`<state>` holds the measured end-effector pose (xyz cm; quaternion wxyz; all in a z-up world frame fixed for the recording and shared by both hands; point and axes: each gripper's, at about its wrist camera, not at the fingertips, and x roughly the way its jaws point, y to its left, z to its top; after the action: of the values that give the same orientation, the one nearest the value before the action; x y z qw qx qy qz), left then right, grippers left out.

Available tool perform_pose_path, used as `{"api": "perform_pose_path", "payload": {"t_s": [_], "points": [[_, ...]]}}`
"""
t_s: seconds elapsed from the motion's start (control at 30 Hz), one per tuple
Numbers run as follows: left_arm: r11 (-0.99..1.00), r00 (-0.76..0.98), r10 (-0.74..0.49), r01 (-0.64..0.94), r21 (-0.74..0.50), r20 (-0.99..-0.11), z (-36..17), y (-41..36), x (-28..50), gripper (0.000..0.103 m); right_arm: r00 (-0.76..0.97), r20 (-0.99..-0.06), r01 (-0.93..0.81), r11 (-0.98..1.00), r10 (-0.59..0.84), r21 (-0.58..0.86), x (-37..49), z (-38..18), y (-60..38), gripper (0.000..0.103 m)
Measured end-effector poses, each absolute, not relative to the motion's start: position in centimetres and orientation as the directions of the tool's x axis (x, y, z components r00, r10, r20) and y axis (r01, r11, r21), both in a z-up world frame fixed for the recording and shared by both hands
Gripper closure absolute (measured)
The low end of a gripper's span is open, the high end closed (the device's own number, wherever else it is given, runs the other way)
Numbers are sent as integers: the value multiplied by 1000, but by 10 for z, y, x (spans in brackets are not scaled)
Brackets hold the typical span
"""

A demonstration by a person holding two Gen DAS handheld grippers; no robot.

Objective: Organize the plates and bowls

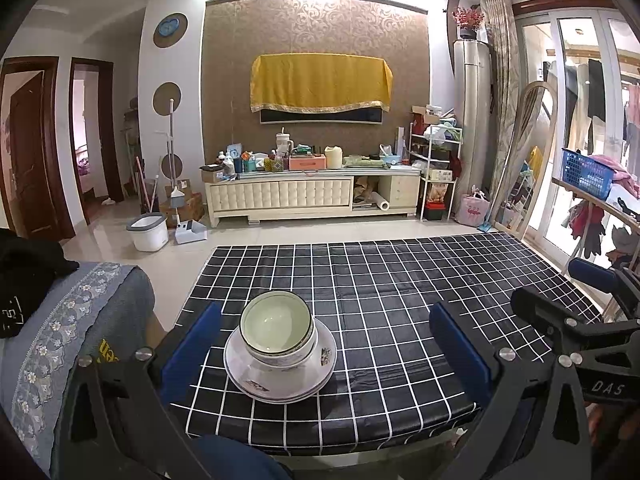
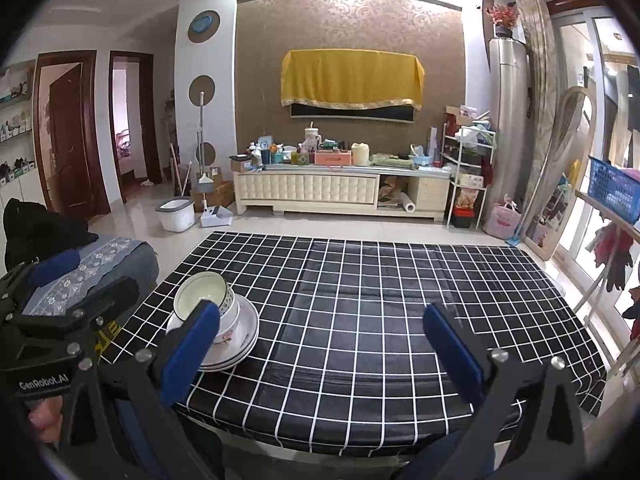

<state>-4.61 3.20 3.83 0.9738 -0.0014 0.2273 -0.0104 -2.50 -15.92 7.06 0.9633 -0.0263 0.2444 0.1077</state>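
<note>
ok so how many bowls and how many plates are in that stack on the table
bowls: 2, nested, top one with a dark rim line
plates: 3 rims can be made out, though the bottom ones sit close, so this is my best reading
total: 5 pieces, all in one stack on the checked table

Right gripper [image 1: 576, 312] — "DAS"; left gripper [image 2: 52, 300] — seemingly "GenRobot.AI".

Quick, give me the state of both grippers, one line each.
Left gripper: open, holding nothing, fingers either side of the stacked bowls without touching.
Right gripper: open, holding nothing.
</note>
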Motion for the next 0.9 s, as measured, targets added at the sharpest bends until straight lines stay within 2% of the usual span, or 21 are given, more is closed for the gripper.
{"api": "perform_pose_path", "payload": {"t_s": [0.5,0.9], "points": [[999,889,-46,34,-33,-457,40,34,-41,0,853,-484,-226,974,193,-10,-22,72,-156,0],[1000,891,-21,12,-23,-454,39,37,-44,0,849,-491,-225,974,193,-7,-23,71,-156,0]]}}
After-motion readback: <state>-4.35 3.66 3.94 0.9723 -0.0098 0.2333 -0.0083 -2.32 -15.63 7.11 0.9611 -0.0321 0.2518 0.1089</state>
